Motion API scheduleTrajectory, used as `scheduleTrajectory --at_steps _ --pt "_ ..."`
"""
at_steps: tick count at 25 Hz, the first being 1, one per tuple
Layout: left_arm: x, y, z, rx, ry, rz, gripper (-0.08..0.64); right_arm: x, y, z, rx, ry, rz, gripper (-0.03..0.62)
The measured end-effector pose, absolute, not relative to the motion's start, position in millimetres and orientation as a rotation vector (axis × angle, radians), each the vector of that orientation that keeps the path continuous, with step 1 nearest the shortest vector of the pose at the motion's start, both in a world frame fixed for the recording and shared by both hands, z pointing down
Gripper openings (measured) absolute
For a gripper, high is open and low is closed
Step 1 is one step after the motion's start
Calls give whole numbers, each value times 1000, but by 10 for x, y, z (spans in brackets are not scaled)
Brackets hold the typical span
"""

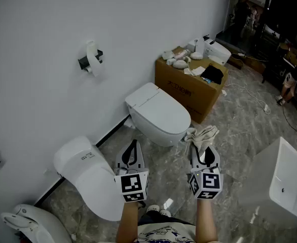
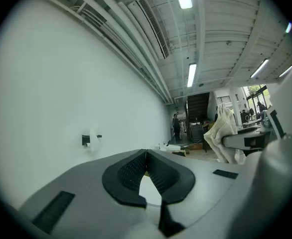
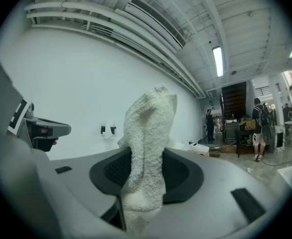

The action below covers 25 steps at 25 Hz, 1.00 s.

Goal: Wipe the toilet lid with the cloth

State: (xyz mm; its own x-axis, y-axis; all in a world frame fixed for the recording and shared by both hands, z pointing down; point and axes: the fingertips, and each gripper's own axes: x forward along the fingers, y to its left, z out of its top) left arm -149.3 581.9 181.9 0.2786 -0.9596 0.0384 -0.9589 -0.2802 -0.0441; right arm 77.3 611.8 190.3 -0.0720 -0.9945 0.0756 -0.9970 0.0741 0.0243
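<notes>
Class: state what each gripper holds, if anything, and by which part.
Right gripper: shut on the white terry cloth, pinched along a bunched stretch, one end standing past the jaw tips. Left gripper: jaws together, holding nothing.

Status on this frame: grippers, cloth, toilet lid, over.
Left gripper shut, empty. Right gripper shut on cloth, by the front edge of the middle toilet lid. Lid closed and bare, cloth not on it yet.
</notes>
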Motion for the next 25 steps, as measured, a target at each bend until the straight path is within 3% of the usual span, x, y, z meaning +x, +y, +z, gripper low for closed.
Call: scheduleTrajectory --at_steps 25 --pt "-1900 5162 2042 -2525 1867 -112 3 478 5524 2129 2139 -2215 118 161"
